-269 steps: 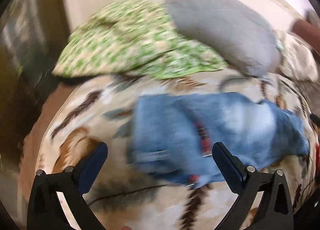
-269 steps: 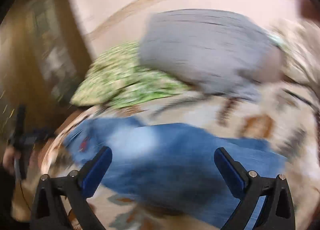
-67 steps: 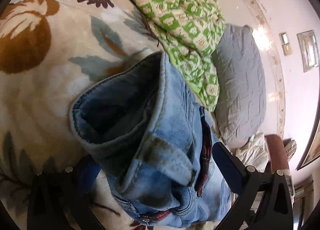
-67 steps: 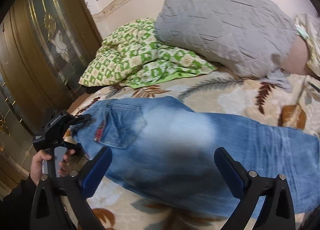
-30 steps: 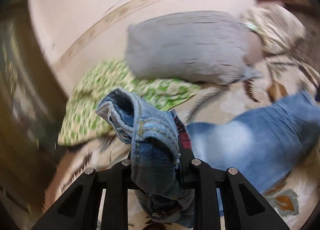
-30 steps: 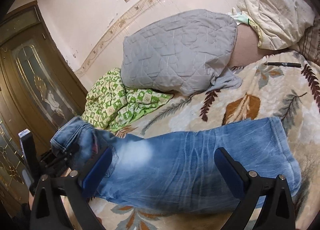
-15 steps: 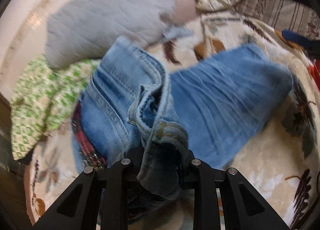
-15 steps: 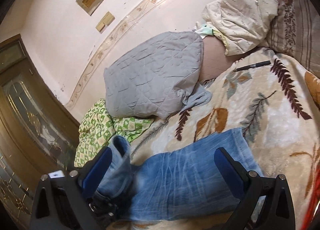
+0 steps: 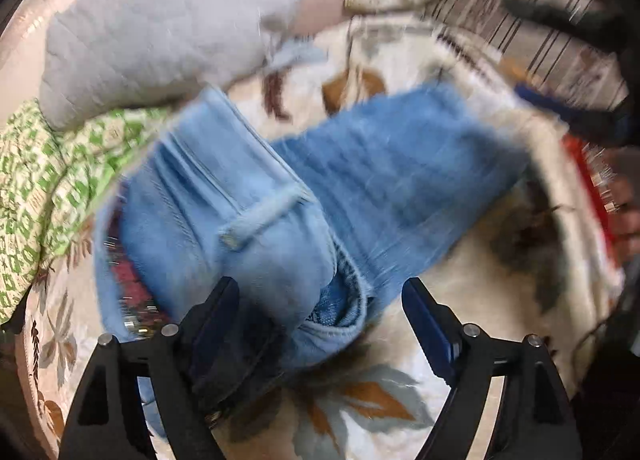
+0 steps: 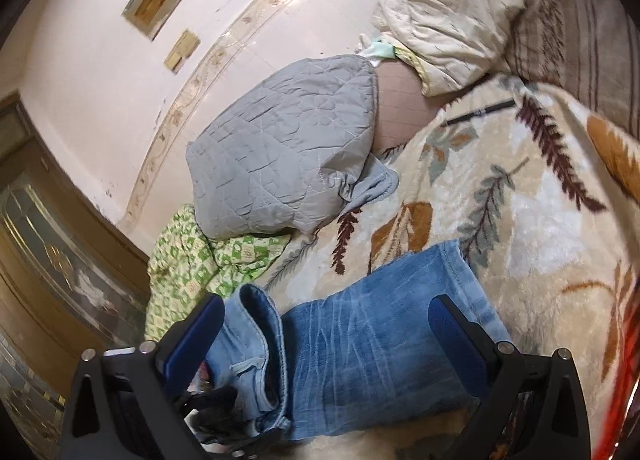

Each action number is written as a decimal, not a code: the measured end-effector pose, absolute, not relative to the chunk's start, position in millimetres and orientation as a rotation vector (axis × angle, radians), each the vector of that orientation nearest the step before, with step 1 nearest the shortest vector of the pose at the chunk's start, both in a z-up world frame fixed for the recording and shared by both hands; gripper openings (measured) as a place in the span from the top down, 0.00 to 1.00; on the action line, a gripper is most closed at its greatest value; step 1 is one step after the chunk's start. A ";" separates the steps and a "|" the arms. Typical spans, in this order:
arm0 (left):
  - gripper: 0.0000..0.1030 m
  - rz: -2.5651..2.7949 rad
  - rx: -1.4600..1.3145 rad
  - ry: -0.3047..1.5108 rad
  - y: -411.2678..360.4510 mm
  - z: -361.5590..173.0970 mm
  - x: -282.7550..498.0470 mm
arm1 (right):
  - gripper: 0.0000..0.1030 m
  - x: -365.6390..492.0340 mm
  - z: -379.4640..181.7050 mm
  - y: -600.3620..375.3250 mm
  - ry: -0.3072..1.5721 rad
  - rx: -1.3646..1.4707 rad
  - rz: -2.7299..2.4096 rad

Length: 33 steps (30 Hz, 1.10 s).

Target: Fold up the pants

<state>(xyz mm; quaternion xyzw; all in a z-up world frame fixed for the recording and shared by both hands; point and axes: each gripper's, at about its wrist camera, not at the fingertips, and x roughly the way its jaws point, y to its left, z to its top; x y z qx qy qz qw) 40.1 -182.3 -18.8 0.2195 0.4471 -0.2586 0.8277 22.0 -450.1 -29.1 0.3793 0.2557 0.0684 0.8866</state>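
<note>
While the jeans (image 9: pixel 360 179) lie on the leaf-patterned blanket (image 10: pixel 540 199) just in front of the grey quilted pillow (image 10: pixel 280 155), their waistband end is doubled over the legs. Left gripper (image 9: pixel 320 324) has its fingers spread, denim bunched between them. Right gripper (image 10: pixel 324 336) hovers above the jeans, fingers likewise spread.

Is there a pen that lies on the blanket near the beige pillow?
Yes, a black pen lies on the leaf-patterned blanket, just below the beige pillow.
</note>
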 end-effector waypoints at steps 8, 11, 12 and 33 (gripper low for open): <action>0.11 -0.593 0.155 0.821 -110.0 38.9 45.6 | 0.00 -9.6 -69.8 -465.4 0.577 1.148 0.226; 0.11 -0.602 0.019 0.782 -82.4 42.9 59.8 | 0.00 -15.7 -88.0 -455.0 0.602 1.258 0.293; 0.11 -0.598 -0.003 0.772 -78.3 41.0 66.7 | 0.00 -14.9 -93.7 -449.1 0.610 1.292 0.323; 0.11 -0.584 -0.163 0.730 -26.1 20.4 81.0 | 0.00 12.9 -98.5 -398.9 0.768 1.140 0.118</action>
